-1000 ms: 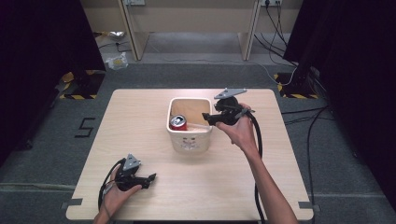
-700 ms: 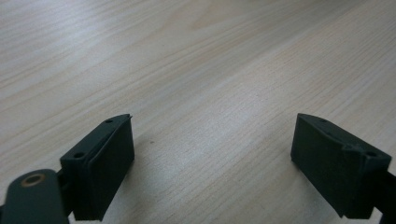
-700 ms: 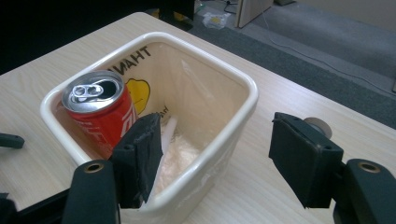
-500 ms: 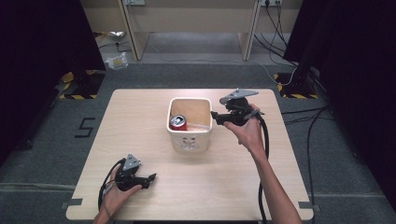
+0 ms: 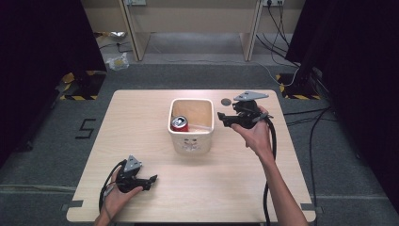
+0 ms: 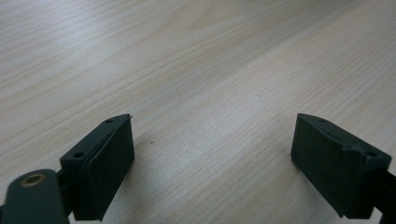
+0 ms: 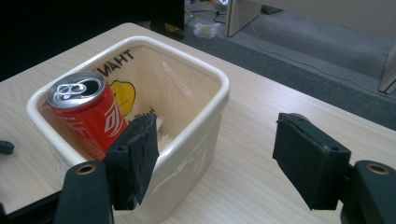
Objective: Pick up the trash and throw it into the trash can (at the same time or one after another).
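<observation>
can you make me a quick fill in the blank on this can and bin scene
1. The red can stands inside the cream ____.
2. The right gripper has its fingers spread ____, holding nothing.
3. The left gripper sits low over the wooden ____.

Missing words: bin; open; table

The person's left hand is resting low at the near edge, holding the left gripper level with its jaws standing wide apart and pointing right. The right forearm is reaching forward, and the right hand is holding the right gripper raised, jaws spread wide and pointing left.
</observation>
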`<state>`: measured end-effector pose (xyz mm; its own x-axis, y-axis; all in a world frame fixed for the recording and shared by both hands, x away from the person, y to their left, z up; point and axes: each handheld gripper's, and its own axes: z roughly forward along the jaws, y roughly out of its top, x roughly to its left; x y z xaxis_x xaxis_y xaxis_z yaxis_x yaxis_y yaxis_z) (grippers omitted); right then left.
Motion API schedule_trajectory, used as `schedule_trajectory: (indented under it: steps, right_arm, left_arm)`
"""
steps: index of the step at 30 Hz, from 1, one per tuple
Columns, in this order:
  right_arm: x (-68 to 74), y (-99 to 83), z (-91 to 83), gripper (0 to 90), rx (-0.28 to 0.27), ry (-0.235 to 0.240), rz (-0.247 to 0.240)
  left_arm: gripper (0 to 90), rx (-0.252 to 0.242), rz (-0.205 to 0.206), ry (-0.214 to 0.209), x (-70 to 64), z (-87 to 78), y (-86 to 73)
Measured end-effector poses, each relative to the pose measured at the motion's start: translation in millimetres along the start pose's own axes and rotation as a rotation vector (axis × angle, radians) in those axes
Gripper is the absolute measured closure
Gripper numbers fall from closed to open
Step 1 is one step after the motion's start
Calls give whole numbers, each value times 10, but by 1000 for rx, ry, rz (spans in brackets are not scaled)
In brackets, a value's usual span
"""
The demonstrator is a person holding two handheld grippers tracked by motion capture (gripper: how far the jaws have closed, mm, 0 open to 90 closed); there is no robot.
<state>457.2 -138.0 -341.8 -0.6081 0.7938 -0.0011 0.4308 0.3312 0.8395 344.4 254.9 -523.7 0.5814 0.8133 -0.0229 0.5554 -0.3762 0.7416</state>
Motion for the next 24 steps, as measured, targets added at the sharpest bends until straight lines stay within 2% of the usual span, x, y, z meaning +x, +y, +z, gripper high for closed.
schedule_trajectory:
  steps: [9, 24]
  right_arm:
    - [-67, -99, -122, 249, -14, -22, 3]
    - [-168, -268, -199, 234, -34, -37, 15]
  left_arm:
    - [125, 0, 0, 0, 0, 0, 0]
    - [125, 2, 2, 0, 1, -1, 0]
